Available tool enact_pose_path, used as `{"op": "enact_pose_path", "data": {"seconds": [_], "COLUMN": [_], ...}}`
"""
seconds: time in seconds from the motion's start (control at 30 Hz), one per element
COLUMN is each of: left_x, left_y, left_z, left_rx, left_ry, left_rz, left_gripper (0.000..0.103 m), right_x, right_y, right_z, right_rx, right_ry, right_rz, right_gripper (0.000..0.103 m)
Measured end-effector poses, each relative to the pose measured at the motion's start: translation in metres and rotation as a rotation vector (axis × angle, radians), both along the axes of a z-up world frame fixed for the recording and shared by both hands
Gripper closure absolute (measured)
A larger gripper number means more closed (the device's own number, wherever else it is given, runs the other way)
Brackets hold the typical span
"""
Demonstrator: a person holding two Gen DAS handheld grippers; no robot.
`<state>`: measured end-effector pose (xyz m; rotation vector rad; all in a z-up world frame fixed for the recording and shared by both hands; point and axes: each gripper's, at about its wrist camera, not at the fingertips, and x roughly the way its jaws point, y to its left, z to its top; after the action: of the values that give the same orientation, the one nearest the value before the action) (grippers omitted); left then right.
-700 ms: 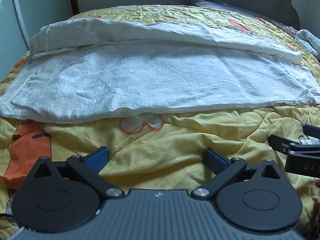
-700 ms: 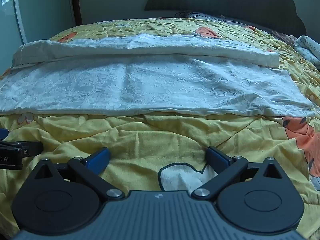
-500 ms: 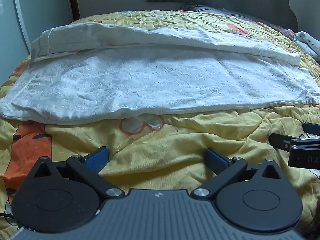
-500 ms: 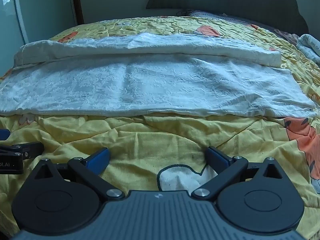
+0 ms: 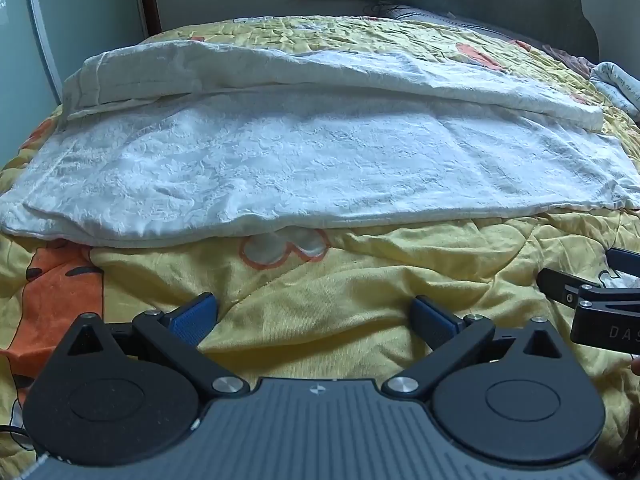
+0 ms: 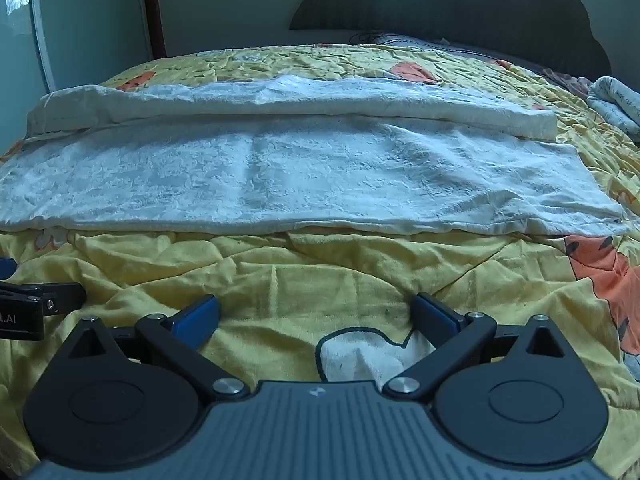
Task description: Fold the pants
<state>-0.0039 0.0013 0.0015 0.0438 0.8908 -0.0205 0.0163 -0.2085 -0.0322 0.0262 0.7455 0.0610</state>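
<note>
White textured pants (image 5: 312, 156) lie spread sideways across the yellow bed cover, with the far leg folded lengthwise over the near one; they also show in the right wrist view (image 6: 296, 176). My left gripper (image 5: 314, 316) is open and empty, low over the cover, short of the pants' near edge. My right gripper (image 6: 316, 316) is open and empty, also short of the near edge. The right gripper's side shows at the right edge of the left wrist view (image 5: 592, 296). The left gripper shows at the left edge of the right wrist view (image 6: 36, 304).
The bed has a wrinkled yellow quilt (image 5: 360, 280) with orange cartoon prints. A dark headboard (image 6: 440, 4) and wall stand behind. A rolled pale cloth (image 6: 616, 100) lies at the far right. A window or door frame (image 6: 36, 20) is at the left.
Both grippers have drawn back and tilted slightly, so the pants sit a little farther and lower in view. The jaws stay open.
</note>
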Motion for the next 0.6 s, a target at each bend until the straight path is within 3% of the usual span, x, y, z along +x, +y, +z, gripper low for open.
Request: {"op": "enact_pose_path", "data": {"seconds": [0.6], "left_x": [-0.0010], "left_y": [0.0000], "left_z": [-0.0020], "left_rx": [0.002], "left_ry": [-0.002], "left_rz": [0.001], "left_gripper": [0.000], "right_x": [-0.0014], "right_y": [-0.0005], "right_z": [-0.0001], "right_rx": [0.002], "right_ry": [-0.009], "right_rz": [0.000], "right_gripper": [0.000]}}
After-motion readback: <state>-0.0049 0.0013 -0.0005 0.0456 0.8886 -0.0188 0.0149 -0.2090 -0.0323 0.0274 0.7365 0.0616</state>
